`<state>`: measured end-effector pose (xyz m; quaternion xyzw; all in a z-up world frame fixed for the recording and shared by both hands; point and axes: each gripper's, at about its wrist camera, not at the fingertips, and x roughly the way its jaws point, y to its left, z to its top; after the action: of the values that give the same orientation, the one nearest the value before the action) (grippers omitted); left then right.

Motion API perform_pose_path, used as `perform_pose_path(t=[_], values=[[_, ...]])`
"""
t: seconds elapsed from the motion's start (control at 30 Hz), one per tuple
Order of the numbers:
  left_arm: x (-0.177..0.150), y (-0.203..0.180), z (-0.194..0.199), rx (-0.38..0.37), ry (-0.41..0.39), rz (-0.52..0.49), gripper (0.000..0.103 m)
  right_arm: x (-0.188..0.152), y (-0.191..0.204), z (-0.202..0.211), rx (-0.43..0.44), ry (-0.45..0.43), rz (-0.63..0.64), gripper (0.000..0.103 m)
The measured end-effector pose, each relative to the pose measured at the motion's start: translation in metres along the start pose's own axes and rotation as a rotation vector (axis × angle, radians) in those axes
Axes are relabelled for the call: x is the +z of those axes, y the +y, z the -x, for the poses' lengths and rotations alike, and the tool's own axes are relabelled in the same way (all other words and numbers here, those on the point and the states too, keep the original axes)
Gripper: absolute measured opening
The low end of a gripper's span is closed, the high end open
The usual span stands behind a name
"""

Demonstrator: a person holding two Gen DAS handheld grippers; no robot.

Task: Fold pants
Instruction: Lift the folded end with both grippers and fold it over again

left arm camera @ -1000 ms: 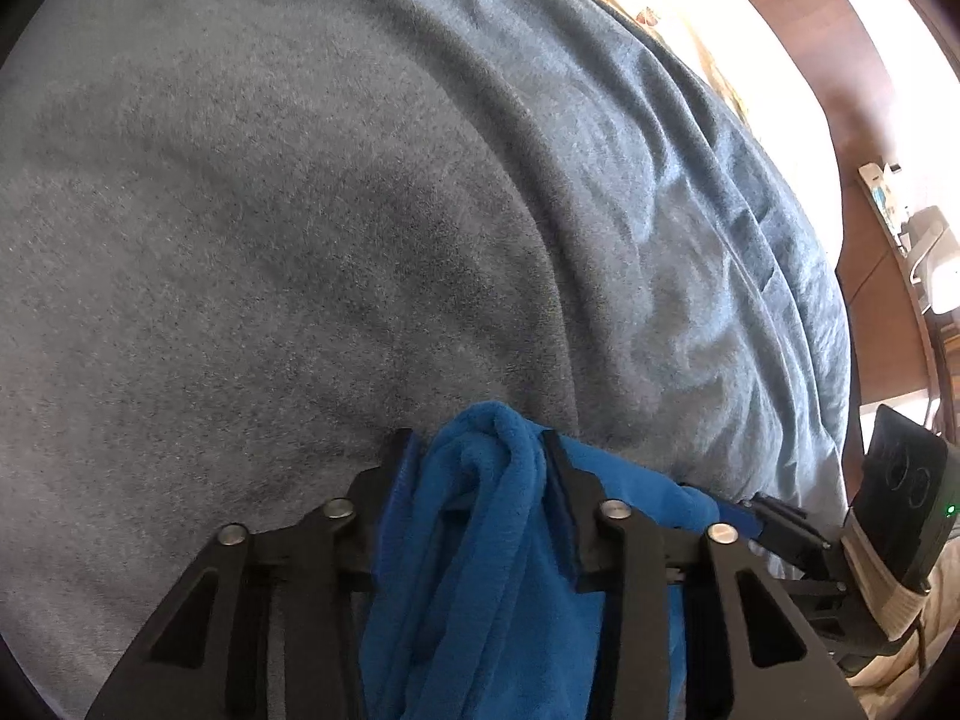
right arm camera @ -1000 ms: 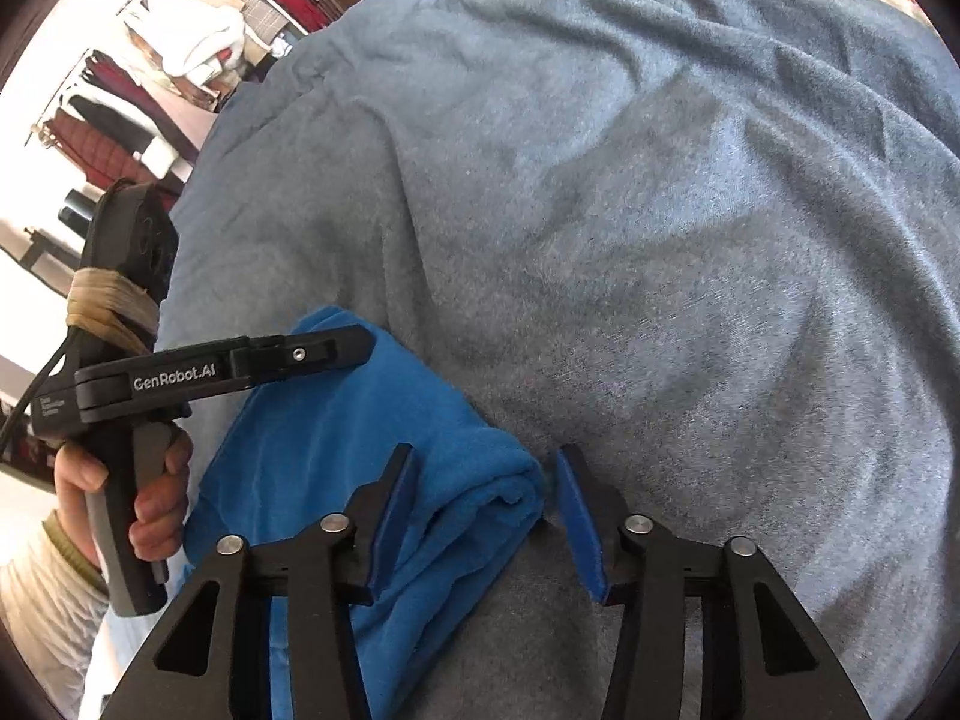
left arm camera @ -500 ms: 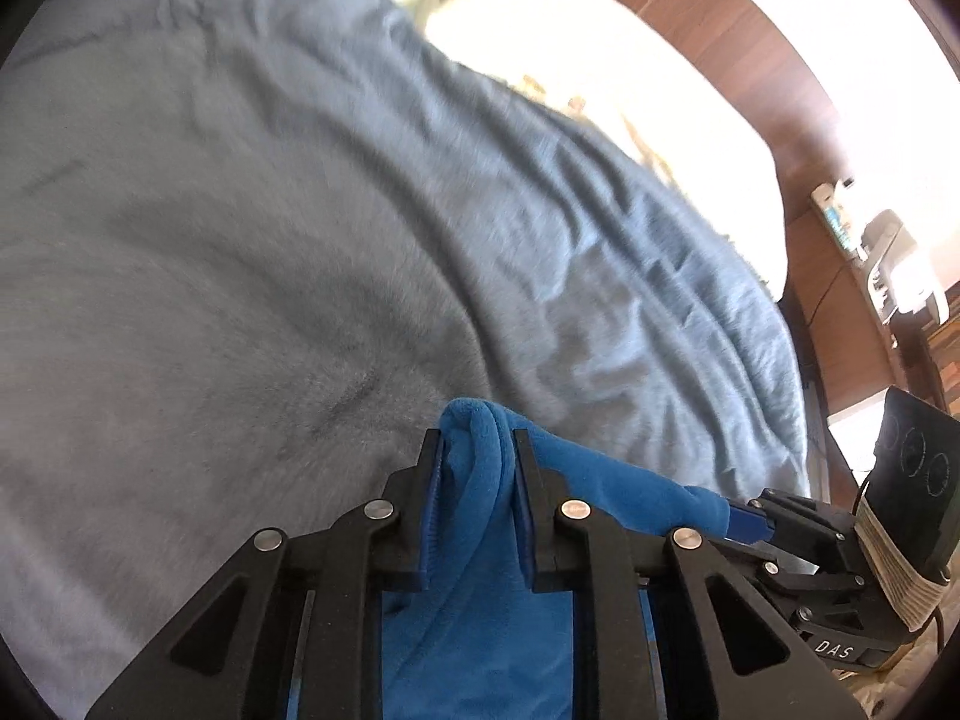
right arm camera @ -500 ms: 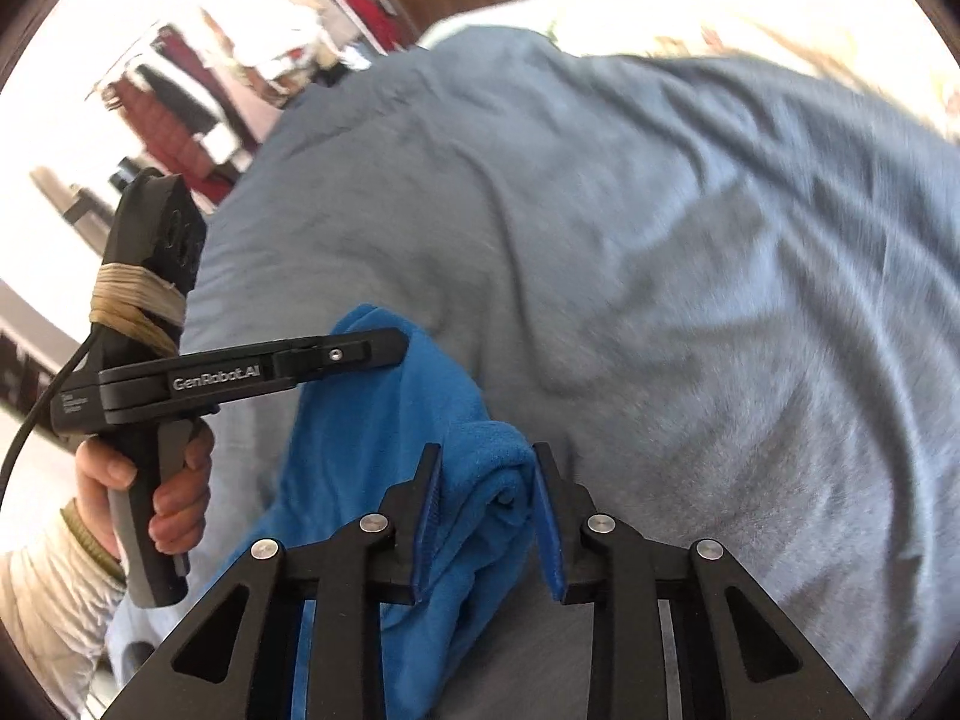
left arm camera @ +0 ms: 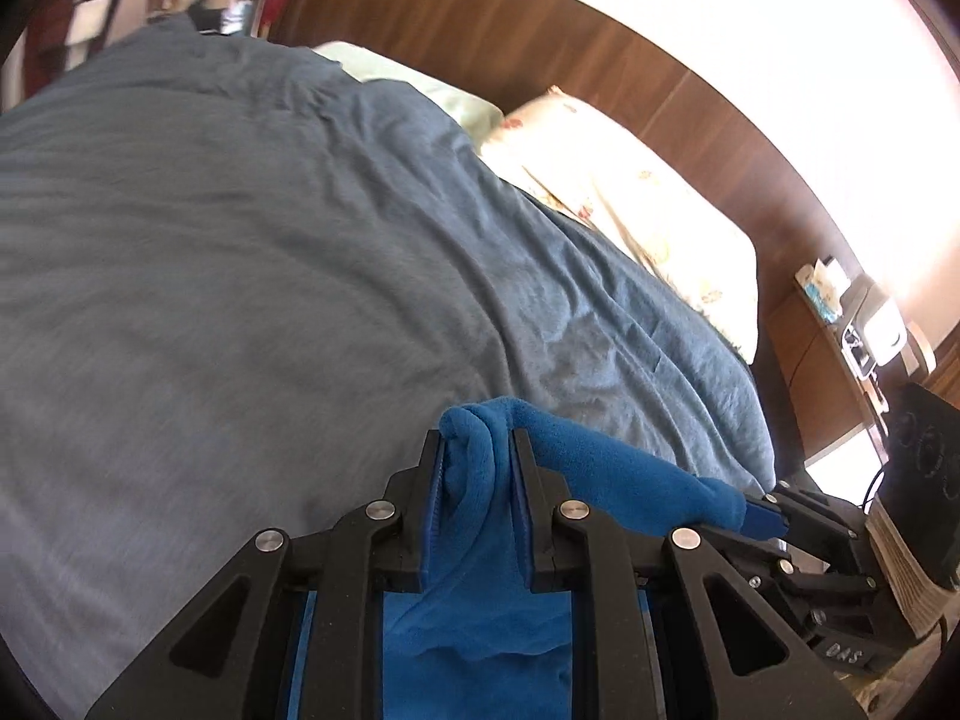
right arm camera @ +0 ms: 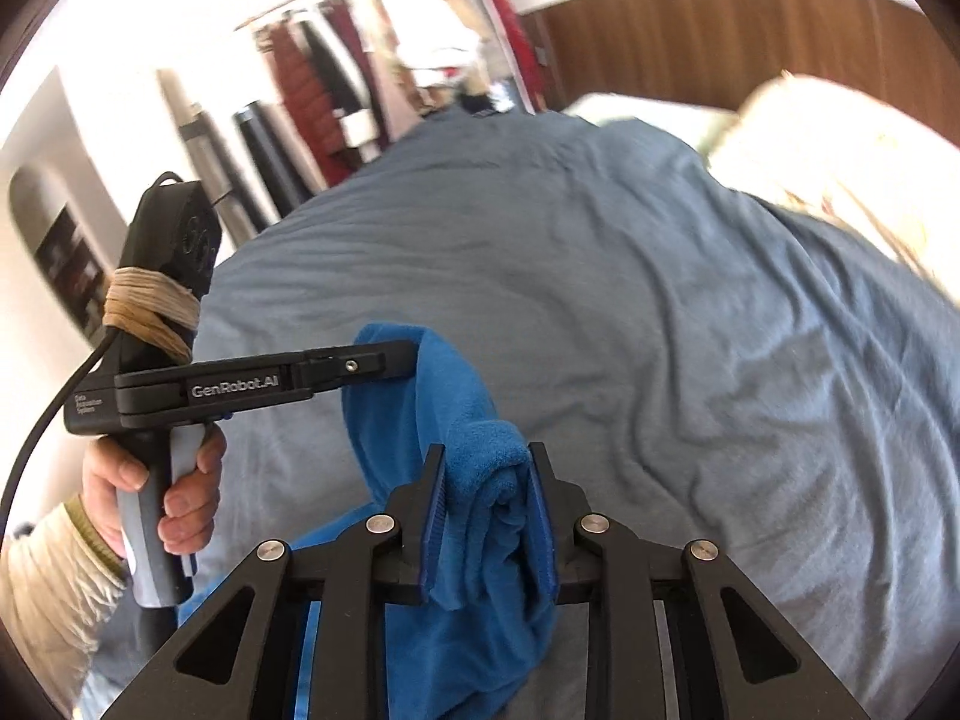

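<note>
The blue fleece pants (left arm camera: 480,600) hang bunched between both grippers, held up above the grey-blue bed cover (left arm camera: 240,300). My left gripper (left arm camera: 477,444) is shut on one bunched end of the pants. My right gripper (right arm camera: 486,456) is shut on the other end of the pants (right arm camera: 480,510). The right gripper also shows in the left wrist view (left arm camera: 762,516), pinching the cloth's far end. The left gripper shows in the right wrist view (right arm camera: 384,360), held by a hand, with the cloth draped from it.
Pillows (left arm camera: 630,204) lie at the head of the bed against a wooden headboard (left arm camera: 540,48). A bedside table (left arm camera: 840,324) with small items stands at the right. A clothes rack (right arm camera: 360,90) stands beyond the bed's far side.
Both grippers closed on the pants and lifted them off the bed cover. The views tilted up, so the headboard, pillows and clothes rack came into sight.
</note>
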<state>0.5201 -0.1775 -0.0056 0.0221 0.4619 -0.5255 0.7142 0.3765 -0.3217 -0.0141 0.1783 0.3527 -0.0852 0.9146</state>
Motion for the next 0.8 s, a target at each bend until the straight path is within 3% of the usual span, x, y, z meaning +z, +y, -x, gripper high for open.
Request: perform_pose_path(t=[0.43, 0.8], values=[[-0.082, 0.041, 0.084, 0.053, -0.058, 0.031, 0.02, -0.051, 0.112, 0.015, 0.07, 0.008, 0.222, 0.025], [-0.109, 0.05, 0.109, 0.08, -0.08, 0.042, 0.02, -0.07, 0.148, 0.023, 0.082, -0.009, 0.321, 0.024]])
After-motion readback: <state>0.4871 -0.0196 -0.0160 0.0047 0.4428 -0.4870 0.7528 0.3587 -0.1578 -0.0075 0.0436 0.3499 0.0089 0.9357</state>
